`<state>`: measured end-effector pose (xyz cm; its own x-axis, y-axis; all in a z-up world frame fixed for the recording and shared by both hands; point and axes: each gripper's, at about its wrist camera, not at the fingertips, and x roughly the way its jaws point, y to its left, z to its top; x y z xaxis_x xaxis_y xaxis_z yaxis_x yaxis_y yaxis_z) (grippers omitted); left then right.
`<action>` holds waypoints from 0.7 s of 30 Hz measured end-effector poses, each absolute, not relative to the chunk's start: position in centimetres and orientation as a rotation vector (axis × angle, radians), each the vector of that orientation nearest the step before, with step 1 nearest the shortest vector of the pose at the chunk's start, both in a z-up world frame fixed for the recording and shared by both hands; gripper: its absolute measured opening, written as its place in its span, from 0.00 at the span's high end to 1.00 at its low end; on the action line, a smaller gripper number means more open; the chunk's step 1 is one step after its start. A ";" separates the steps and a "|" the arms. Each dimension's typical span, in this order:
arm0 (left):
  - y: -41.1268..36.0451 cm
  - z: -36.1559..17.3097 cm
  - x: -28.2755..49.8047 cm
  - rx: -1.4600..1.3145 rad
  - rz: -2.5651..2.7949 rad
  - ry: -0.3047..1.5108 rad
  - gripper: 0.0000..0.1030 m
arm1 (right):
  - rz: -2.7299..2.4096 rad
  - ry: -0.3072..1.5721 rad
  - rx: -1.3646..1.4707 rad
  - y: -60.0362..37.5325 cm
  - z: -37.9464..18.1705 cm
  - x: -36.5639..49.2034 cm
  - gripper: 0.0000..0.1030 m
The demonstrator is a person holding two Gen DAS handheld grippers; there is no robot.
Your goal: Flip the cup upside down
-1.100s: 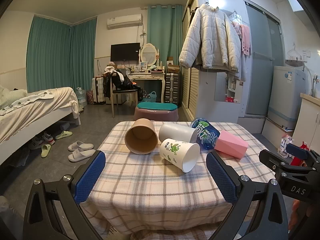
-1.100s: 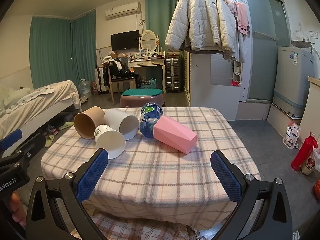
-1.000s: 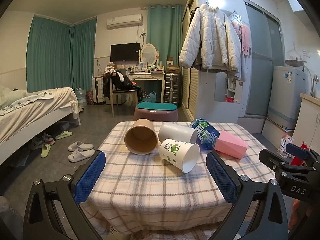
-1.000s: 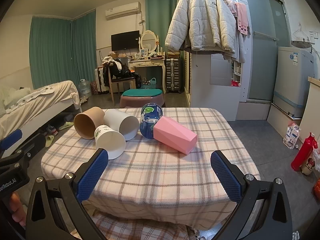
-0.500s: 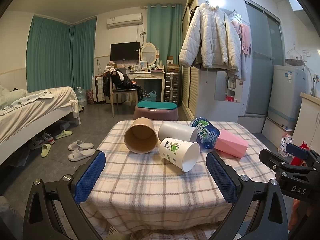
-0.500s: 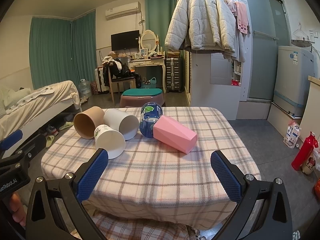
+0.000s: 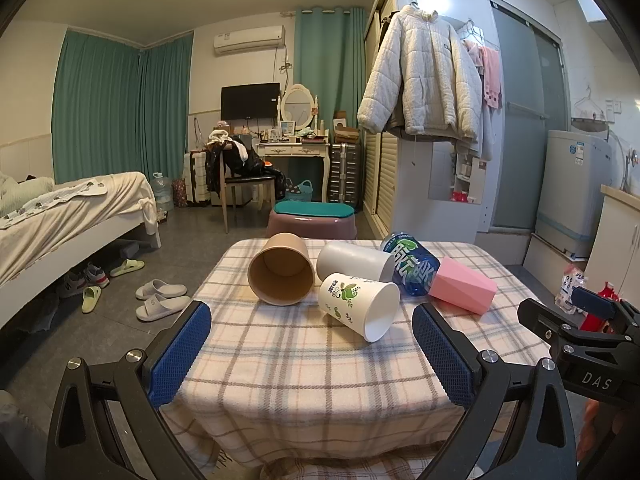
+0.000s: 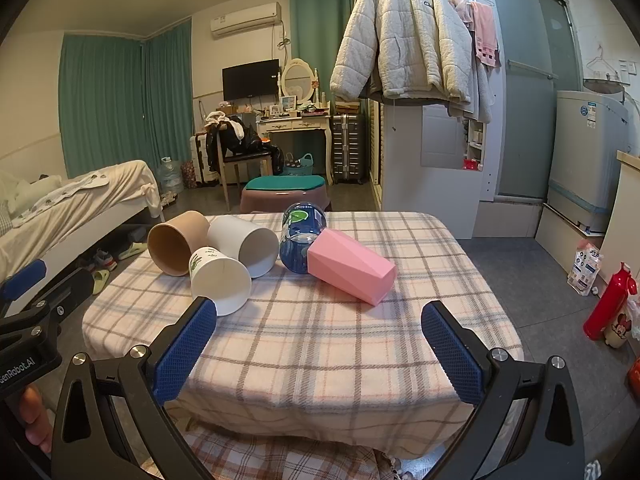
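Note:
Several cups lie on their sides on the plaid-covered table (image 7: 312,364): a brown paper cup (image 7: 281,269), a plain white cup (image 7: 354,261), a white cup with green print (image 7: 359,306), a blue printed cup (image 7: 412,264) and a pink faceted cup (image 7: 464,290). In the right wrist view they show as brown (image 8: 176,242), white (image 8: 246,245), printed (image 8: 220,280), blue (image 8: 301,236) and pink (image 8: 351,265). My left gripper (image 7: 312,348) is open and empty at the table's near edge. My right gripper (image 8: 320,344) is open and empty, also short of the cups.
A purple stool with a teal cushion (image 7: 312,218) stands behind the table. A bed (image 7: 60,216) and slippers (image 7: 160,298) are at the left. A wardrobe with a hung white jacket (image 7: 420,76) and a washing machine (image 7: 576,196) are at the right. A red bottle (image 8: 608,304) stands on the floor.
Both grippers have stayed nearly still, with only a slight drift of view. The cups have not moved.

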<state>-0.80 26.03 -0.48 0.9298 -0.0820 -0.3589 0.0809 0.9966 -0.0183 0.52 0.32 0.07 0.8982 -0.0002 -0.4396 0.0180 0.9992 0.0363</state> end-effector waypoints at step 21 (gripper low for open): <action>26.1 -0.2 -0.8 -0.004 -0.083 0.371 0.00 | -0.010 0.458 0.040 0.5 -0.4 0.6 0.00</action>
<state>-0.79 26.08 -0.21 0.9288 -0.0817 -0.3615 0.0802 0.9966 -0.0193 0.64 0.50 -0.38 0.8967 -0.0006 -0.4427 0.0184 0.9992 0.0360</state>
